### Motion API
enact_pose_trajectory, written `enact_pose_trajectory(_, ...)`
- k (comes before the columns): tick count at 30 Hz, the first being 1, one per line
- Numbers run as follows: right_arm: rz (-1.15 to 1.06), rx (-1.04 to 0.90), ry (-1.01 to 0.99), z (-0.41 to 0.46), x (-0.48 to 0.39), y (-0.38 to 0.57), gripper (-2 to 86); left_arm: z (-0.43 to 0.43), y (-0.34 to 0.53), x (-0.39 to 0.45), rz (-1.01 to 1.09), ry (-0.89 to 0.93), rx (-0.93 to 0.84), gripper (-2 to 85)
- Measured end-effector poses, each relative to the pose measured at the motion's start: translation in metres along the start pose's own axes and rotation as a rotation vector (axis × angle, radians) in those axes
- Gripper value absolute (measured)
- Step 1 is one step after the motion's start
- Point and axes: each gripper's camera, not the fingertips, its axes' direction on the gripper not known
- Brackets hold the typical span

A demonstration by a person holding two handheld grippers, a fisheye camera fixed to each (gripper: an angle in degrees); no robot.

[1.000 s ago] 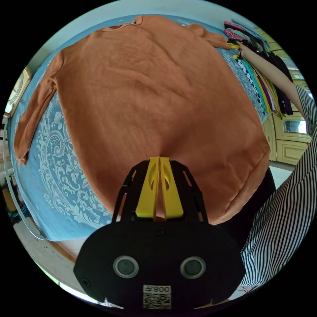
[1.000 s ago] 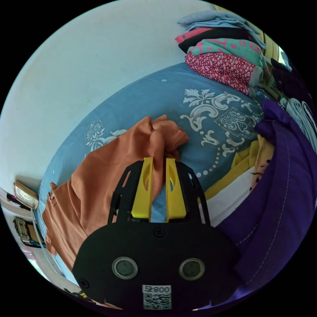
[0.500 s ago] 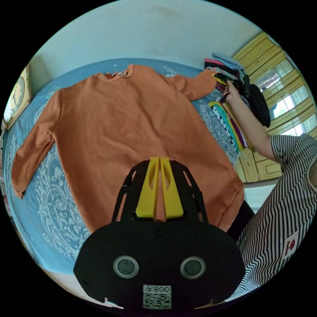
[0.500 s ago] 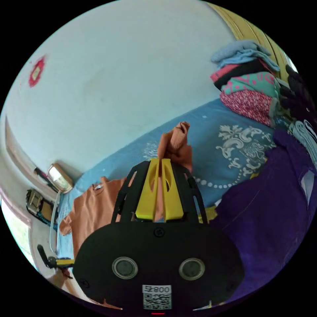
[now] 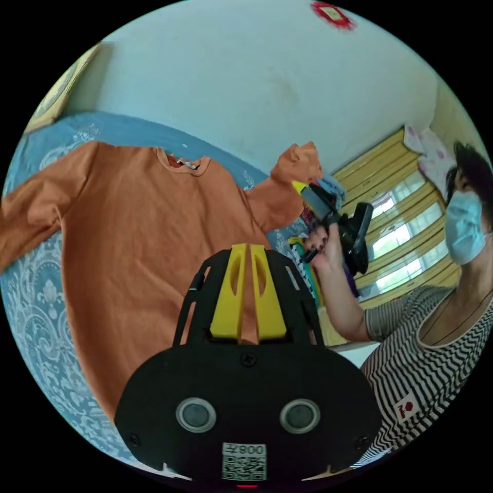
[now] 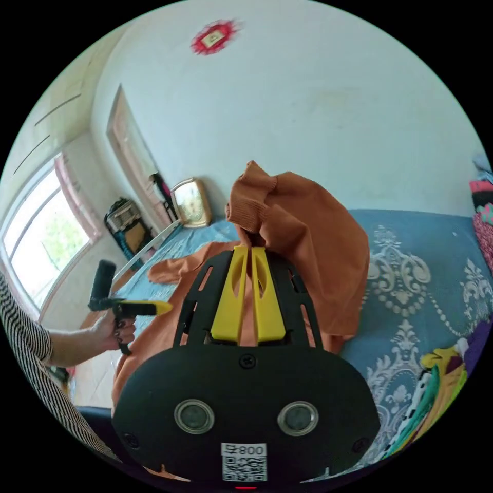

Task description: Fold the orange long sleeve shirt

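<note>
My left gripper [image 5: 249, 246] hides the near hem of the orange shirt [image 5: 128, 226]; its jaws look pinched together with orange cloth between them, though I cannot see the grip point itself. The far-left sleeve is cut off at the edge of the left gripper view. My right gripper [image 6: 250, 250] is clamped on the other sleeve's cuff [image 6: 251, 197], held up off the bed.

The shirt's body lies on a blue bedspread [image 6: 426, 287] with pale scrollwork, against a light wall [image 5: 246, 72]; yellow-framed windows [image 5: 400, 226] stand to the right, and coloured clothes [image 6: 441, 380] lie at the bed's edge.

Half a second ago the cuff hung just above the bedspread; now it is raised higher, and my left gripper has lifted the hem.
</note>
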Motion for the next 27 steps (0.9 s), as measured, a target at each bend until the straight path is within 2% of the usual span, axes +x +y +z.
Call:
enact_pose_trajectory(3,-0.007,-0.1,-0.034,0.039,-0.022,0.018,0.7,-0.007,-0.011,-0.033,-0.112,0.155,0.07,11.9)
enact_pose_trajectory(7,-0.015,-0.208,-0.055,0.074,-0.037,0.034,0.6,-0.008,-0.029,-0.06,-0.169,0.195,0.065,15.4)
enact_pose_trajectory(10,-0.029,-0.24,-0.052,0.085,-0.043,0.032,0.6,-0.009,-0.043,-0.081,-0.225,0.25,0.073,14.3)
enact_pose_trajectory(12,-0.034,-0.235,-0.054,0.088,-0.044,0.024,0.7,-0.015,-0.053,-0.091,-0.249,0.265,0.099,9.8)
enact_pose_trajectory(16,-0.053,-0.212,-0.091,0.09,-0.051,0.003,0.8,-0.034,-0.073,-0.092,-0.214,0.292,0.145,6.7)
enact_pose_trajectory(20,-0.083,-0.162,-0.171,0.09,-0.065,-0.021,1.2,-0.064,-0.096,-0.089,-0.134,0.25,0.177,6.2)
enact_pose_trajectory(23,-0.075,-0.147,-0.189,0.086,-0.061,-0.022,1.1,-0.073,-0.101,-0.1,-0.149,0.192,0.164,6.2)
enact_pose_trajectory(27,0.084,-0.129,-0.117,0.07,-0.022,-0.009,0.5,-0.066,-0.096,-0.137,-0.238,0.096,0.12,6.2)
